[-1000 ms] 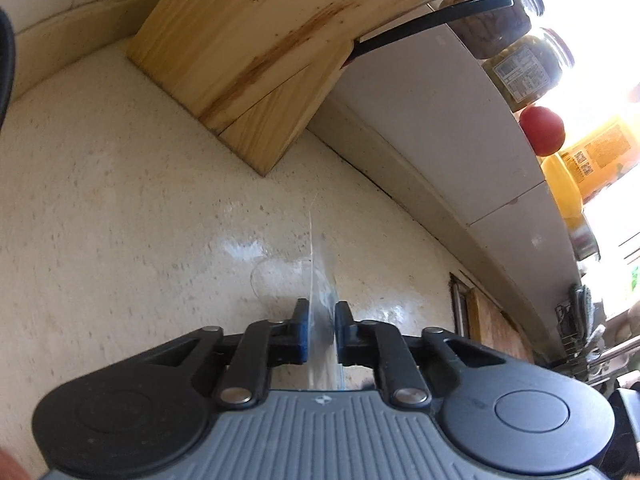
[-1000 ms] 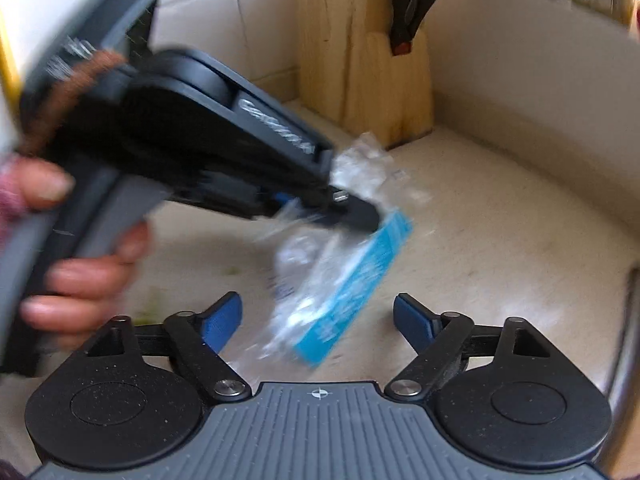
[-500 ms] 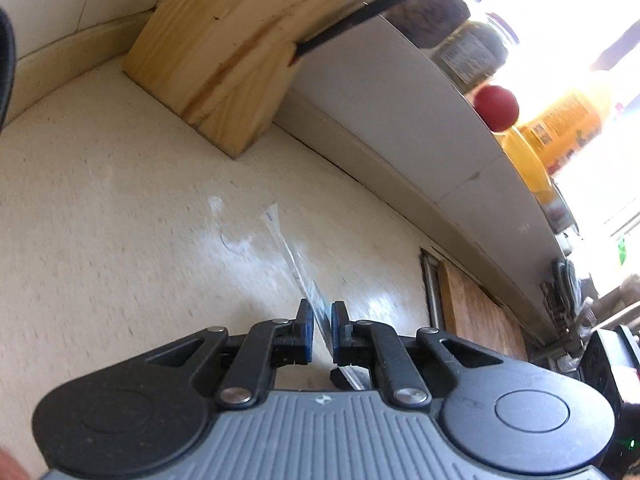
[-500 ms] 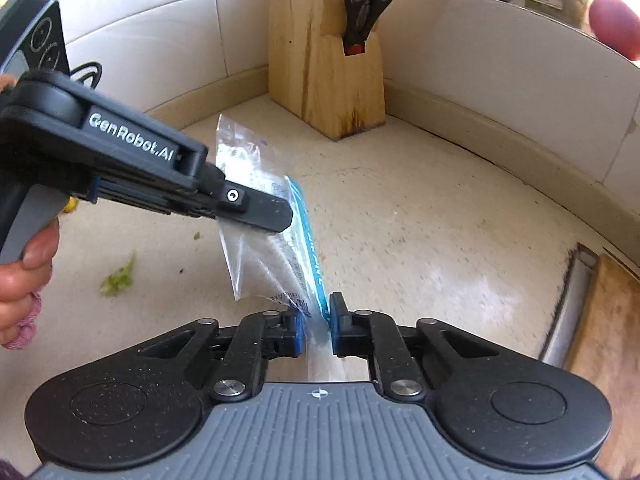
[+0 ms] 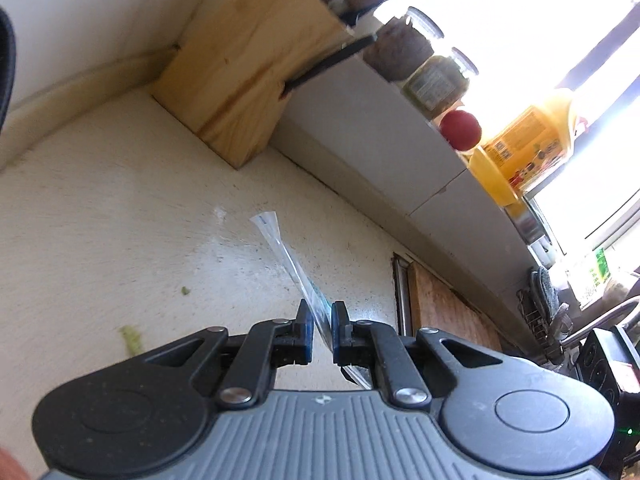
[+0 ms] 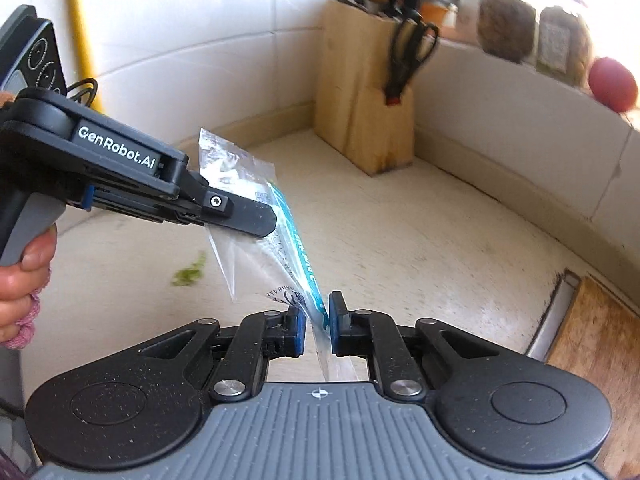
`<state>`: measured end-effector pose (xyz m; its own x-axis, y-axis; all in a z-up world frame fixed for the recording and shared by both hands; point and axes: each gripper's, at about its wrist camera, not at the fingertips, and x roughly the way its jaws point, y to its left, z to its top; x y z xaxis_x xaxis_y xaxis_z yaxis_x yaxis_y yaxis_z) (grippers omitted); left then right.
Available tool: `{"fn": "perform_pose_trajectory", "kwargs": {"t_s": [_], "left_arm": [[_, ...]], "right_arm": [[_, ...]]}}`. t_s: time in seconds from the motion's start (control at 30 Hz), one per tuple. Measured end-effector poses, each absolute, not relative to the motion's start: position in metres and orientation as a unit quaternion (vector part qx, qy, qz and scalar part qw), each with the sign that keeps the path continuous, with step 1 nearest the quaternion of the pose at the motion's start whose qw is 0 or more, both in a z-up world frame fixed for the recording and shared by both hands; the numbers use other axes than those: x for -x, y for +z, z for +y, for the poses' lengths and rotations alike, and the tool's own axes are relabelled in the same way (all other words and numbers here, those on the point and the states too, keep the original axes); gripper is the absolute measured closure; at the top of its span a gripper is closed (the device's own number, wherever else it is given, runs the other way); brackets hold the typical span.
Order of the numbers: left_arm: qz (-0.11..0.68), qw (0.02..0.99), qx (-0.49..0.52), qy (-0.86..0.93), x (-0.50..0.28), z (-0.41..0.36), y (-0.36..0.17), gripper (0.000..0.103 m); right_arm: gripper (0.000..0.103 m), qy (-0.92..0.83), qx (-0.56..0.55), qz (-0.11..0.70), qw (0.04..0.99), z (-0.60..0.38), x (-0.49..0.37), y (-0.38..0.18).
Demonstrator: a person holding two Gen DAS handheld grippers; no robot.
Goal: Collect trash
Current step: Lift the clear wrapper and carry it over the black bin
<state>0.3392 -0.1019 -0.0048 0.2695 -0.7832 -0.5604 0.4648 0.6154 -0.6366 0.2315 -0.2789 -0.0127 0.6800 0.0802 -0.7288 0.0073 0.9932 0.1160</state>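
We cannot read the print on the clear wrapper [image 6: 256, 216]: it is blurred, and the left gripper [image 6: 260, 220] covers its middle. Its lower end disappears behind the right gripper [image 6: 318, 320] body. In the left wrist view we see the wrapper edge-on, so its face stays hidden. The hand [image 6: 24, 264] is cut off by the frame edge. The jars [image 6: 536, 36] on the ledge are smeared, their labels illegible. The window glare washes out the bottle [image 5: 532, 140].
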Motion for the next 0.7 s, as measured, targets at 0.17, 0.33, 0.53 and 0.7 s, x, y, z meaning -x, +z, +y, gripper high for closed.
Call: {"fn": "perform_pose_trajectory", "kwargs": {"t_s": [0.17,0.33,0.53,0.7], "left_arm": [[0.427,0.801,0.182,-0.377,-0.313,-0.07,0.012,0.095],[0.407,0.825,0.194,-0.341,-0.284,-0.03,0.024,0.095],[0.39,0.848,0.21,-0.291,-0.247,0.011,0.033,0.095],[0.372,0.867,0.227,-0.241,-0.21,0.05,0.039,0.095]], "right_arm": [[0.087,0.059,-0.041,0.386,0.92,-0.256,-0.224,0.003],[0.087,0.106,-0.027,0.375,0.921,-0.232,-0.217,0.013],[0.087,0.17,-0.007,0.365,0.916,-0.196,-0.21,0.023],[0.087,0.228,0.013,0.352,0.907,-0.158,-0.2,0.032]]}}
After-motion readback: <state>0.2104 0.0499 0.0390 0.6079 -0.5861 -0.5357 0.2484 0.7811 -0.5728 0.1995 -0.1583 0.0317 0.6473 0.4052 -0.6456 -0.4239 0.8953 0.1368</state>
